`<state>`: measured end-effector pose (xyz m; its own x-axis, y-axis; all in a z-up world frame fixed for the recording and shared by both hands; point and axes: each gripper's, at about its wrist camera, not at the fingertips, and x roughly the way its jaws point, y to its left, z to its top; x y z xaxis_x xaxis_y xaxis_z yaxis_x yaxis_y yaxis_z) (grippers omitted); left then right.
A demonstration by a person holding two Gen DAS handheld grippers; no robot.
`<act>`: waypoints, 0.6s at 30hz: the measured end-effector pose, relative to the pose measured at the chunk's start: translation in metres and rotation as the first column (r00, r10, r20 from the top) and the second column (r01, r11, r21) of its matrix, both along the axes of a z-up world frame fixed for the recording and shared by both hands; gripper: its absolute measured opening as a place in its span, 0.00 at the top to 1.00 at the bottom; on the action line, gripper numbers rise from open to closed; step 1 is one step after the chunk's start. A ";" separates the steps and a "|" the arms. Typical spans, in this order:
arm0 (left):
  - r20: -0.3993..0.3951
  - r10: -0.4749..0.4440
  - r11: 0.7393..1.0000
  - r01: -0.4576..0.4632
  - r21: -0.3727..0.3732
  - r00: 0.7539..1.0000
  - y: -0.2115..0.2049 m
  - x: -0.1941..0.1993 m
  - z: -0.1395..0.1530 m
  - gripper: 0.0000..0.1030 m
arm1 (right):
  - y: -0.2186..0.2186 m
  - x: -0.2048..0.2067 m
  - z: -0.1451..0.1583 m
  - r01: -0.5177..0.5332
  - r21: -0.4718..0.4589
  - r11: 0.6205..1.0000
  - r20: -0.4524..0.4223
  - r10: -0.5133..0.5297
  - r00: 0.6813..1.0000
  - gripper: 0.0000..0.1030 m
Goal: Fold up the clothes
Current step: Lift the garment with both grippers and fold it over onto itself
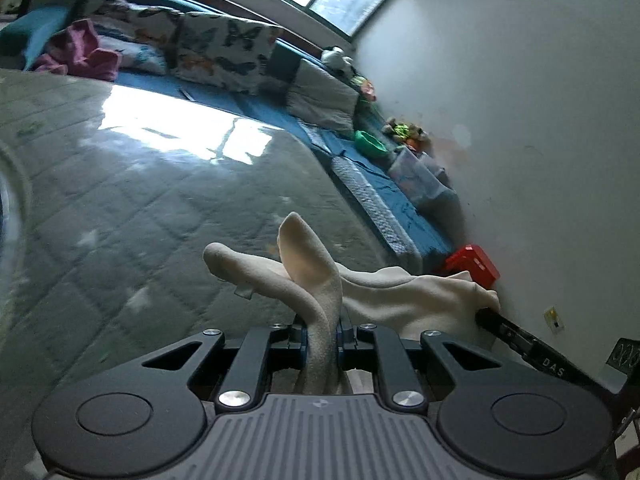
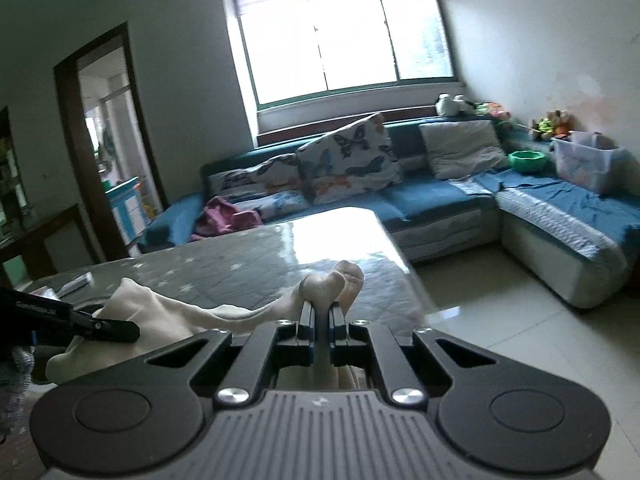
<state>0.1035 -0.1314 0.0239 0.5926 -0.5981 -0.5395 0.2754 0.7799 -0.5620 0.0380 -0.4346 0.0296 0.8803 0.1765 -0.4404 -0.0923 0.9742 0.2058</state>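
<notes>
A pair of cream socks (image 1: 304, 276) is stretched between my two grippers above the grey quilted table (image 1: 160, 200). My left gripper (image 1: 322, 332) is shut on one end of the socks; two rounded sock ends stick up past its fingers. The other end runs right to my right gripper (image 1: 486, 314), which pinches it. In the right wrist view my right gripper (image 2: 322, 316) is shut on the socks (image 2: 332, 284), and the fabric trails left to my left gripper (image 2: 132, 330).
A blue L-shaped sofa (image 2: 440, 196) with butterfly cushions (image 2: 352, 160) stands behind the table (image 2: 240, 264). A pink garment (image 2: 224, 216), a green bowl (image 2: 526, 160), a clear plastic box (image 2: 584, 164) and toys lie on it. A red box (image 1: 476, 264) sits by the wall.
</notes>
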 end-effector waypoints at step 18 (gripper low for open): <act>-0.122 -0.015 0.990 0.031 0.135 0.992 -0.024 0.019 -0.048 0.80 | -0.040 0.024 -0.064 0.131 -0.014 0.991 -0.180 -0.131 0.975 0.90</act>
<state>0.1230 -0.1557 -0.0237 0.5054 -0.5269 -0.6833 0.2308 0.8456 -0.4813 0.0618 -0.4746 -0.0345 0.8017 0.0638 -0.5943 0.0744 0.9759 0.2051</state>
